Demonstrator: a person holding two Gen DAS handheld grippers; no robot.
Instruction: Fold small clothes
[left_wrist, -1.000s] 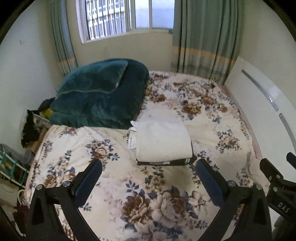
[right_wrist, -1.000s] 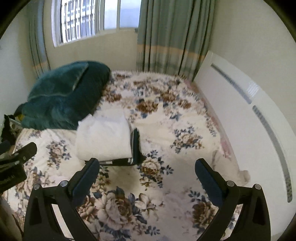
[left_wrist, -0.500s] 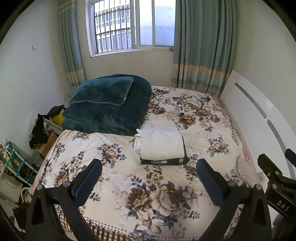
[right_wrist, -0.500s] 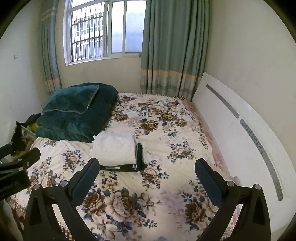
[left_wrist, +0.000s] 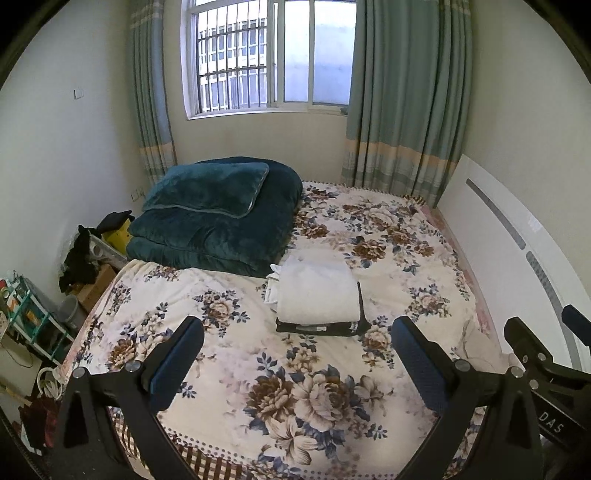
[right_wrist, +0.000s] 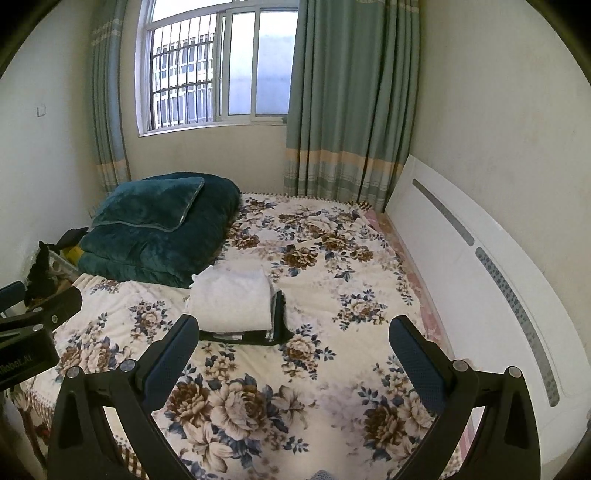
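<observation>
Jaws spread wide on both, nothing between them. Left gripper (left_wrist: 295, 354) and right gripper (right_wrist: 291, 354) held side by side above the near end of the bed (left_wrist: 406, 266), well apart from any cloth. Beyond them, at mid-bed: a folded white piece (left_wrist: 317, 293) squared off on top of a folded dark piece (left_wrist: 321, 328), a neat stack just beside the teal quilt (left_wrist: 218, 221). No loose clothes seen anywhere on the floral cover. Judged from that: folding and stacking done, nothing left to fold in view, task at or near its end. Past the quilt, only curtains (left_wrist: 402, 110) and window (left_wrist: 269, 59).
</observation>
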